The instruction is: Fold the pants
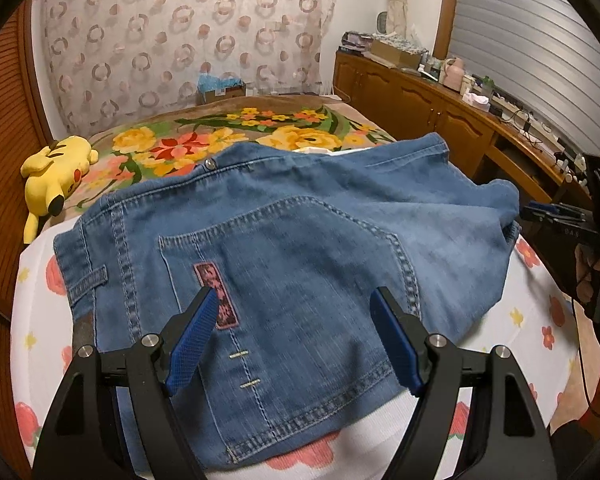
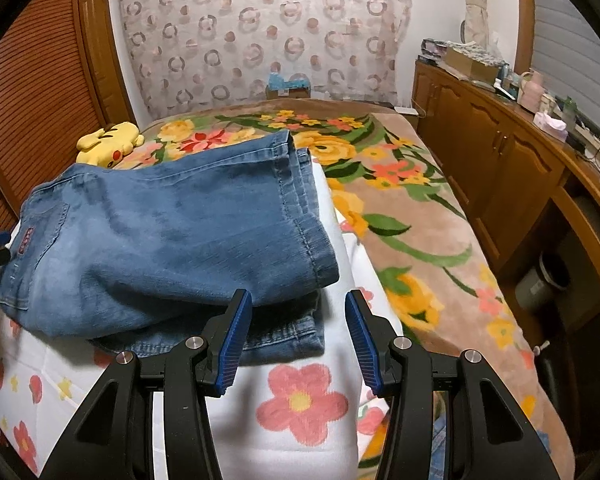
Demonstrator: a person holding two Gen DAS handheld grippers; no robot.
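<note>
Bedroom walls with a circle-pattern curtain [image 1: 188, 36] fill the top of both views, and a wooden cabinet [image 1: 420, 104] runs along the right side. Below them lies a bed with a brown flower blanket [image 2: 420, 216], and a white cover with red flowers [image 2: 300, 400] takes the lower part of each frame. A yellow plush toy [image 1: 56, 172] rests at the left edge, well apart from the work.

In the centre of both views the jeans [image 1: 300, 240] lie on the white cover, which seems to serve as a clean, flat place for folding. They look already folded over: in the right wrist view the leg hems are stacked in layers at the right end, and a lower layer shows under the top one near the bottom. I judge that the fold is nearly finished, or that one more fold remains.

In the lower part of the left wrist view the left gripper [image 1: 296, 312] hovers over the back pocket, its blue pads spread wide and nothing between them. The right gripper [image 2: 298, 312] stands in the lower middle of its own view, also spread and empty, just beside the folded edge. Probably both are placed at opposite ends to take the cloth evenly.

The denim is medium blue, a little faded, with pale stitching, a small dark red label on the pocket and a metal button at the waistband. Soft wrinkles remain across the top layer.
</note>
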